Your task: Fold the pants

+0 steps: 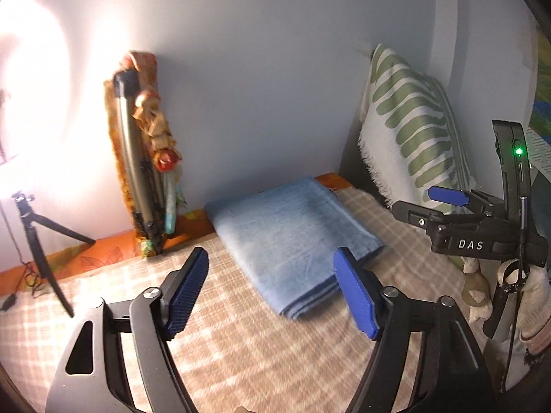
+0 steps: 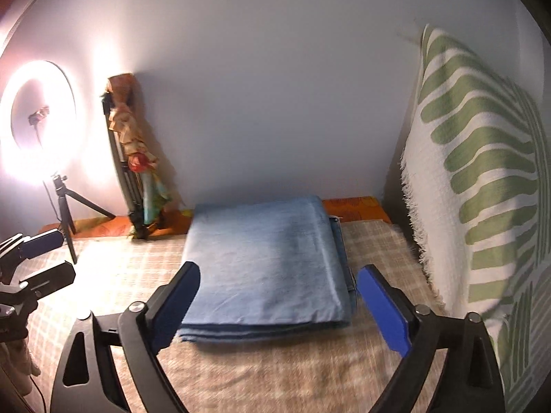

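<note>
The blue pants [image 1: 292, 237] lie folded into a flat rectangle on the plaid bed cover [image 1: 241, 354], near the wall. My left gripper [image 1: 272, 292] is open and empty, hovering just in front of the folded stack. In the right wrist view the pants [image 2: 268, 265] lie straight ahead, and my right gripper [image 2: 279, 309] is open and empty, its fingers apart over the stack's near edge. The right gripper [image 1: 447, 203] also shows at the right of the left wrist view, and the left gripper [image 2: 44, 258] shows at the left edge of the right wrist view.
A green-and-white striped cushion [image 2: 482, 189] stands at the right against the wall. A lit ring light on a small tripod [image 2: 38, 120] stands at the left. A folded tripod wrapped in patterned cloth [image 1: 144, 158] leans on the wall. An orange sheet edge [image 2: 354, 206] runs along the wall.
</note>
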The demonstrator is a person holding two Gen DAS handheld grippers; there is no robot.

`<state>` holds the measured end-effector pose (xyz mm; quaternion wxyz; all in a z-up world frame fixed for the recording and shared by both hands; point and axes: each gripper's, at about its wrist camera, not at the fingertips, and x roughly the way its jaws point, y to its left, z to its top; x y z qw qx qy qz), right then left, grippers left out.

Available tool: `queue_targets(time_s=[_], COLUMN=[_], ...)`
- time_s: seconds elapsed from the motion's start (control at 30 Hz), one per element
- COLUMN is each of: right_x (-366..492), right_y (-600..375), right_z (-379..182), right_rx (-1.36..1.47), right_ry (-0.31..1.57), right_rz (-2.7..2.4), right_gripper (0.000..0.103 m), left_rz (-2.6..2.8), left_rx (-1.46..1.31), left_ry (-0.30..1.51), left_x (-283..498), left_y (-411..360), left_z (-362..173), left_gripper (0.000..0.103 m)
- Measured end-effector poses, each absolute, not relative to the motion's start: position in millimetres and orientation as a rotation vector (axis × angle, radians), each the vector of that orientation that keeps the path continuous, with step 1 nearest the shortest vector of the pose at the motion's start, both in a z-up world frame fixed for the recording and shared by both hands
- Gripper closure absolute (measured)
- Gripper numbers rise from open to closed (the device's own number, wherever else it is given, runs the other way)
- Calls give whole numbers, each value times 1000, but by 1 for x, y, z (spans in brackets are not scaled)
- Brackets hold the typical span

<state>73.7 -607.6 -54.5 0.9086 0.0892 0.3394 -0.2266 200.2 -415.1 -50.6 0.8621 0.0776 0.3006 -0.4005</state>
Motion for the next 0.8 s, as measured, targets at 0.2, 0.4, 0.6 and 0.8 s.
queue_targets(time_s=[0.2, 0.4, 0.6, 0.8], right_x=[48, 17, -18, -44], right_y=[-561, -511, -452, -398], right_z=[-30, -11, 4, 7], right_rx=[143, 141, 95, 84], right_ry=[667, 635, 595, 584], right_rz=[-459, -410, -404, -376], right_gripper=[0, 0, 0, 0], left_rz=[-824, -805, -771, -754], left_rx=[169, 141, 126, 123], left_ry=[582, 547, 547, 540], left_x=[169, 133, 96, 59], left_y=[-374, -326, -274, -224], left_z=[-28, -9, -7, -14], left_gripper=[24, 23, 21, 21])
